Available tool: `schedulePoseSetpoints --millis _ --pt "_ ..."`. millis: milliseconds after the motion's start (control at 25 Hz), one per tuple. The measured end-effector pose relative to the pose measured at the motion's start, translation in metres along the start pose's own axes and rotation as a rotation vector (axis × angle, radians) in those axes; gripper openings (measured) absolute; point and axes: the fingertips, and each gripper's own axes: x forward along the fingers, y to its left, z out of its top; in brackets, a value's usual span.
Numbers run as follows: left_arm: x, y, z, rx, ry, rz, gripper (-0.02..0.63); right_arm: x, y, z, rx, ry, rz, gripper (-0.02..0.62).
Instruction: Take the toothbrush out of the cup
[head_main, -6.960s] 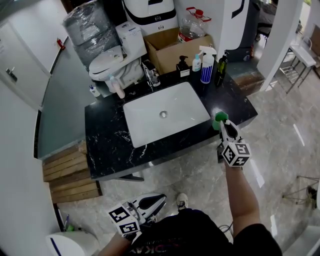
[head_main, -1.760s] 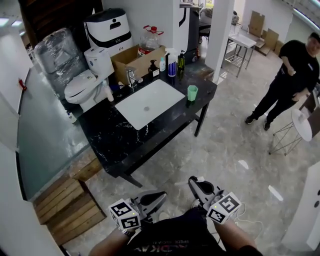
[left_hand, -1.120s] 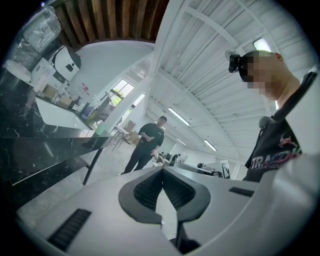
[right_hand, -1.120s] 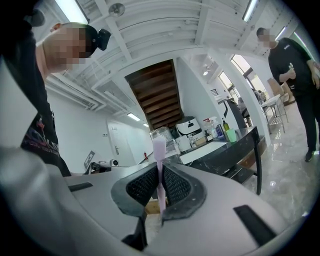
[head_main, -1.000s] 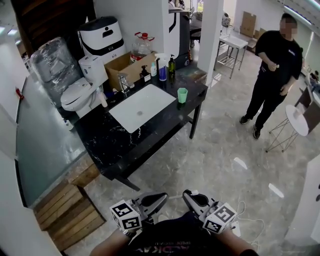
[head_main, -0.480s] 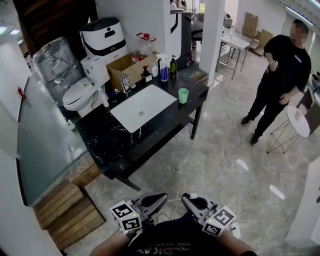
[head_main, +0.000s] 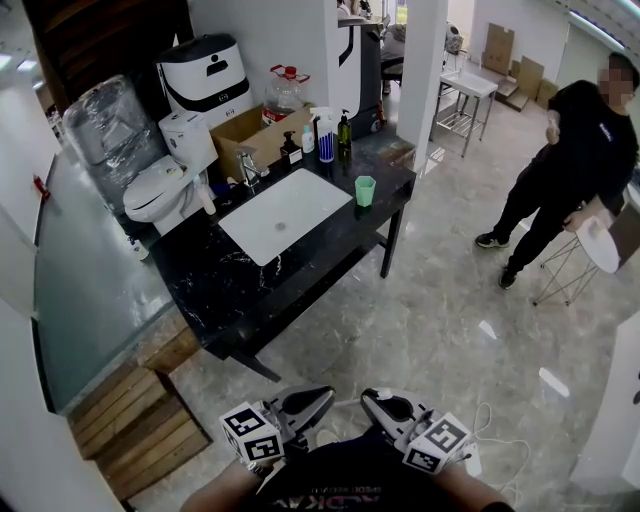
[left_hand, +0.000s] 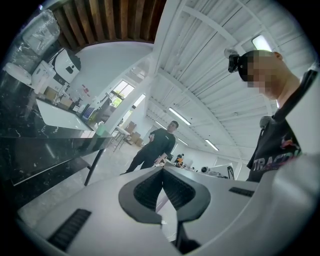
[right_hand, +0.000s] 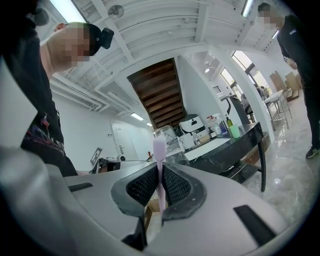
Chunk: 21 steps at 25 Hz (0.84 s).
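Now well back from the sink (head_main: 282, 215), the person holds both tools close to the body. Seven seconds earlier the right hand-held gripper (head_main: 385, 405) was at the green cup (head_main: 365, 190); it has since come away, and the cup stays upright on the black worktop (head_main: 220, 290), just right of the sink near the front corner.

Right gripper view: the jaws are clenched on the pink toothbrush (right_hand: 159, 150), whose stem passes upright between the pads with one end rising above them. The cup (right_hand: 235, 131) shows far off, well apart from the brush. By this evidence the removal is judged done; only setting the brush down, if wanted, remains.

Left gripper view: the left hand-held gripper (left_hand: 163, 180) is closed, jaw tips meeting, with nothing between them. It hangs left of its partner, equally far from the sink.

Containers:
- Nothing stands above the cup's rim; its inside cannot be seen from this distance.
- The sink basin looks bare.
- An open cardboard box (head_main: 255, 140) stands behind the sink, contents not discernible.
- A spray bottle (head_main: 325, 138) and smaller bottles stand at the sink's far right corner.

A bystander (head_main: 570, 170), far right of the sink, has moved toward a small round table over the last second.
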Motion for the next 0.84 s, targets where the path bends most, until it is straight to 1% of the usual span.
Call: schedulePoseSetpoints --millis 360,600,840 --pt "-0.0037 0.0045 -0.0016 -0.007 -0.004 0.019 0.008 0.0049 0.0003 -0.0037 0.009 0.01 0.013 0.029" --pt "-0.0034 0.0049 -0.0023 -0.019 0.002 0.015 0.008 0.0069 -0.0005 -0.005 0.011 0.007 0.01 0.029" --pt "-0.0032 0.0034 0.0009 -0.001 0.004 0.006 0.006 0.0071 -0.0002 -0.0028 0.013 0.009 0.011 0.029"
